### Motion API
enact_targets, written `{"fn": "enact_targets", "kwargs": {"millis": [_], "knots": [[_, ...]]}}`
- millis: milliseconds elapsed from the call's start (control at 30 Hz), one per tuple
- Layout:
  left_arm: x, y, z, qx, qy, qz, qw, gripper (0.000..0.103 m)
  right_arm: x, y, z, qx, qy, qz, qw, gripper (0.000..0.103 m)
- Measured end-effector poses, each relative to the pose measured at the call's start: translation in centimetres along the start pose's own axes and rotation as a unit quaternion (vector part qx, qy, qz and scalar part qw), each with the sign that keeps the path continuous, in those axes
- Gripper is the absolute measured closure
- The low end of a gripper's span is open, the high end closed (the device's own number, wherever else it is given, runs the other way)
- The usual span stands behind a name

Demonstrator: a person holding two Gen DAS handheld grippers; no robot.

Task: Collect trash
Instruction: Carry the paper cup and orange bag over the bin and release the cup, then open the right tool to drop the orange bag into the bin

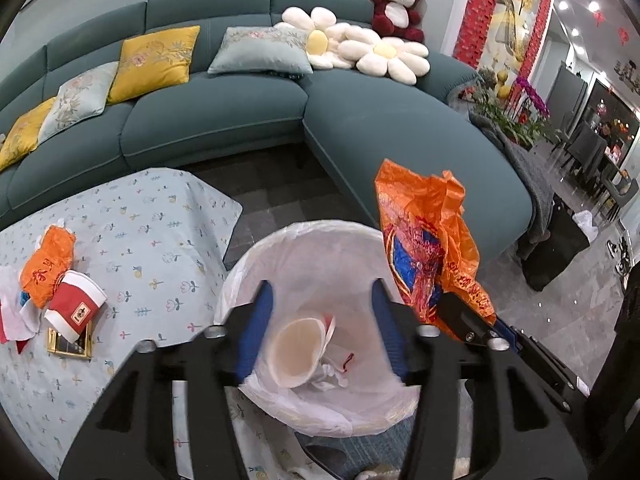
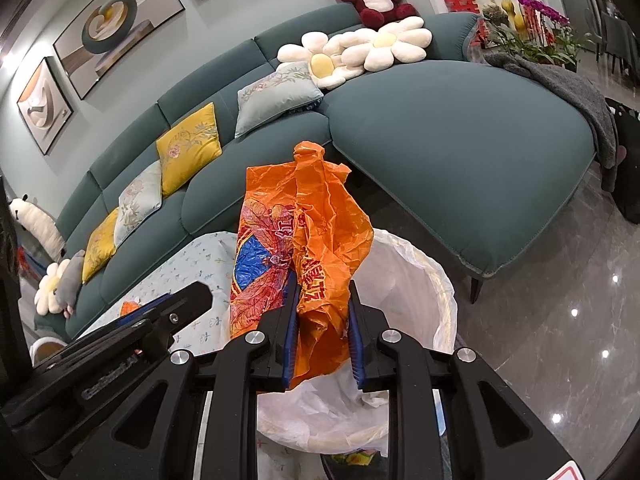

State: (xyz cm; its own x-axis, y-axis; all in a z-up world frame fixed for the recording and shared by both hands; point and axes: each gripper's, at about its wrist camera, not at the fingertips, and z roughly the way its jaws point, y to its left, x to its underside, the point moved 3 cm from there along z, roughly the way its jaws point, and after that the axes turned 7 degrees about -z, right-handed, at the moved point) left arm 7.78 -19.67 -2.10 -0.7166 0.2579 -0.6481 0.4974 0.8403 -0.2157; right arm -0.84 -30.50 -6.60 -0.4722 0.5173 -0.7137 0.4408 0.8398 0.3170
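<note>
A round bin (image 1: 256, 256) with a white liner stands beside the table. My left gripper (image 1: 320, 284) hangs open above it, nothing between its blue pads. Below, inside the liner, a white paper cup (image 1: 298, 354) lies on its side on crumpled tissue. My right gripper (image 2: 323, 280) is shut on a crumpled orange plastic bag (image 2: 312, 208) and holds it upright over the bin's (image 2: 424, 280) near rim. In the left wrist view that bag (image 1: 424, 232) and the right gripper (image 1: 444, 300) sit at the bin's right edge. The left gripper (image 2: 188, 296) shows at the left of the right wrist view.
On the table with the floral cloth (image 1: 152, 232) lie another crumpled orange bag (image 1: 48, 264), a red and white paper cup (image 1: 76, 304), a gold box (image 1: 70, 346) and white tissue (image 1: 16, 312). A teal corner sofa (image 1: 360, 128) curves behind the bin. Glossy tiled floor (image 2: 560, 320) lies to the right.
</note>
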Motion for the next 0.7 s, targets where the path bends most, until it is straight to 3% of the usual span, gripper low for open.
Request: {"fn": "enact_targets", "kwargs": {"millis": [500, 700], "knots": [[-0.1, 1.5, -0.5, -0.017, -0.005, -0.018, 0.9997, 0.052, 0.0, 0.6, 0.3, 0.011, -0.001, -0.015, 1.000, 0.077], [-0.2, 2.0, -0.6, -0.020, -0.007, -0.024, 0.9995, 0.051, 0.1, 0.7, 0.3, 0.019, -0.007, -0.021, 1.000, 0.064]]}}
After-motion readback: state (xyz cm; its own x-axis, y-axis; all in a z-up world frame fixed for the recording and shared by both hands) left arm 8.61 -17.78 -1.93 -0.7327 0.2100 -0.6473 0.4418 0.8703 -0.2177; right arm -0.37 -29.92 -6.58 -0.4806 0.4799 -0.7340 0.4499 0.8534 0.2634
